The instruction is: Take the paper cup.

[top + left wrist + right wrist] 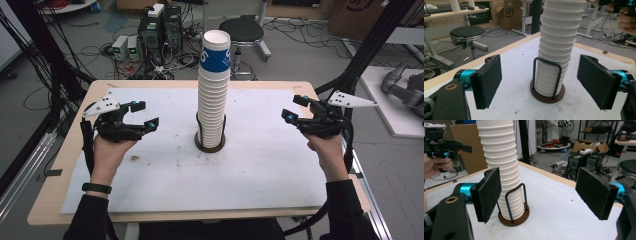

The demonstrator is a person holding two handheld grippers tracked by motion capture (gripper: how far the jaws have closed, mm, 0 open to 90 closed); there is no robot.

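Observation:
A tall stack of white ribbed paper cups (212, 95), the top one with a blue band, stands in a round brown holder with black wire uprights (209, 145) at the table's middle. My left gripper (143, 116) hovers to the left of the stack, jaws apart and empty. My right gripper (295, 109) hovers to its right, also open and empty. In the left gripper view the stack (556, 47) rises between the two pads (489, 80), farther off. In the right gripper view the stack (502, 167) stands behind the left pad (489, 193).
A white sheet (250, 170) covers the wooden table (45, 200). A black stool (241, 31), computer towers (159, 30) and cables lie on the floor beyond the far edge. Black frame posts flank the table.

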